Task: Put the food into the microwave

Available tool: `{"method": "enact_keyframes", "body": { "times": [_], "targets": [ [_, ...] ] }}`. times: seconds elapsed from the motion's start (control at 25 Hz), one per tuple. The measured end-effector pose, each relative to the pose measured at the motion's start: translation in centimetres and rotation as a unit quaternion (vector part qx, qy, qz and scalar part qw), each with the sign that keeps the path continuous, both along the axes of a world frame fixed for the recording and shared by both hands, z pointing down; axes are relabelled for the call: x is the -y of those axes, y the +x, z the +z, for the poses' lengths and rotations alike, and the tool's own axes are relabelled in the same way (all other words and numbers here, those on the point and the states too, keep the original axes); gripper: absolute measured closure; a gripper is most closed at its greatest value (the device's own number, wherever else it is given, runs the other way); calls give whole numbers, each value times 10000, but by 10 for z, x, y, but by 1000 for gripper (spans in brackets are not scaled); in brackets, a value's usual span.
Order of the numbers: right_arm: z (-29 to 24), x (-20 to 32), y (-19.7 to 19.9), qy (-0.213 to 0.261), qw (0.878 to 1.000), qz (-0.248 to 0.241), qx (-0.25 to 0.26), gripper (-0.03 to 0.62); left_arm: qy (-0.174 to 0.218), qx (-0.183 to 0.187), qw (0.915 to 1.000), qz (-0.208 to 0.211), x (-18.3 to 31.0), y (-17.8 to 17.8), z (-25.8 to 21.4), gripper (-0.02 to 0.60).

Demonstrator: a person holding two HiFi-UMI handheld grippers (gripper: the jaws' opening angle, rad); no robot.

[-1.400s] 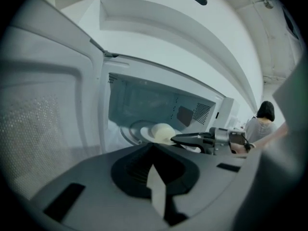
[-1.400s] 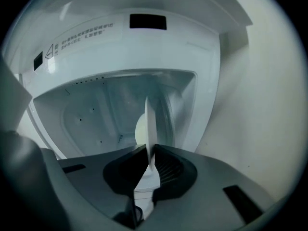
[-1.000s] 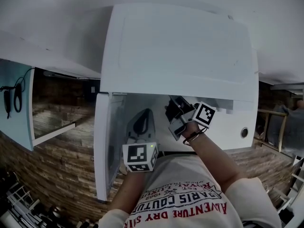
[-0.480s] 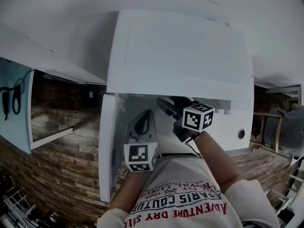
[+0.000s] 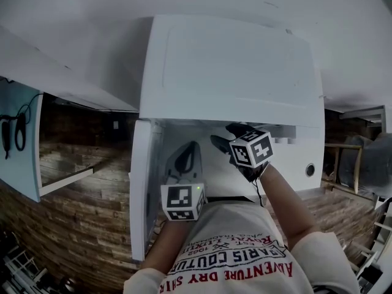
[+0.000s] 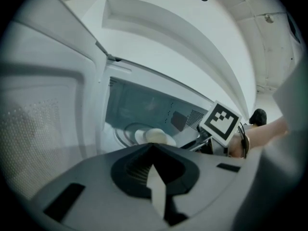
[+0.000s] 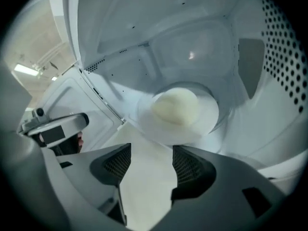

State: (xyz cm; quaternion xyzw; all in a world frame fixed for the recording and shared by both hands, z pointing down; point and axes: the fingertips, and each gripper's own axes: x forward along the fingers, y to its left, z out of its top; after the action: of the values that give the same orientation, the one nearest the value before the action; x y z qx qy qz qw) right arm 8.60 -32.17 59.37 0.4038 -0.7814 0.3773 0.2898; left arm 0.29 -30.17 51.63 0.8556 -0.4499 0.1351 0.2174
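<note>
A pale round bun (image 7: 175, 105) lies on a white plate (image 7: 207, 121) on the turntable inside the white microwave (image 5: 233, 60). My right gripper (image 7: 147, 153) is reached into the cavity just short of the plate, open, with nothing between its pads. In the head view the right gripper (image 5: 223, 136) sits under the microwave's top edge. The left gripper (image 5: 184, 152) hovers by the open door (image 5: 142, 195), its jaws closed together on nothing. In the left gripper view the plate (image 6: 156, 136) shows beyond the left gripper (image 6: 153, 150).
The microwave door swings out to the left. A round knob (image 5: 310, 169) sits on the right front panel. A teal cabinet door (image 5: 18, 139) hangs at far left over wood-patterned surfaces. Perforated cavity wall (image 7: 284, 61) is close on the right.
The right gripper has rolled at the wrist so that its marker cube faces the camera, and it has shifted slightly left in the cavity. The left gripper has stayed by the door.
</note>
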Motion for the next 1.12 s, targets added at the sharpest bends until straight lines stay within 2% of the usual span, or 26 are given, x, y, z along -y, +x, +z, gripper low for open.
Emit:
{"method": "enact_keyframes", "body": {
  "times": [0.4, 0.68, 0.92, 1.04, 1.12],
  "targets": [
    [2, -7, 6, -131, 9998, 141, 64, 334, 14, 18, 10000, 35, -4, -4, -1, 578],
    [-39, -9, 25, 668, 9910, 1117, 322, 558, 66, 36, 9998, 163, -10, 3, -12, 578],
    [-66, -21, 32, 1078, 9771, 1790, 413, 580, 207, 25, 9984, 533, -20, 16, -36, 578],
    [-86, -31, 27, 1416, 9743, 1732, 271, 582, 425, 40, 9965, 719, -23, 20, -52, 578],
    [-106, -36, 21, 1815, 9698, 1630, 57, 582, 666, 118, 9948, 766, -21, 19, -66, 578]
  ]
}}
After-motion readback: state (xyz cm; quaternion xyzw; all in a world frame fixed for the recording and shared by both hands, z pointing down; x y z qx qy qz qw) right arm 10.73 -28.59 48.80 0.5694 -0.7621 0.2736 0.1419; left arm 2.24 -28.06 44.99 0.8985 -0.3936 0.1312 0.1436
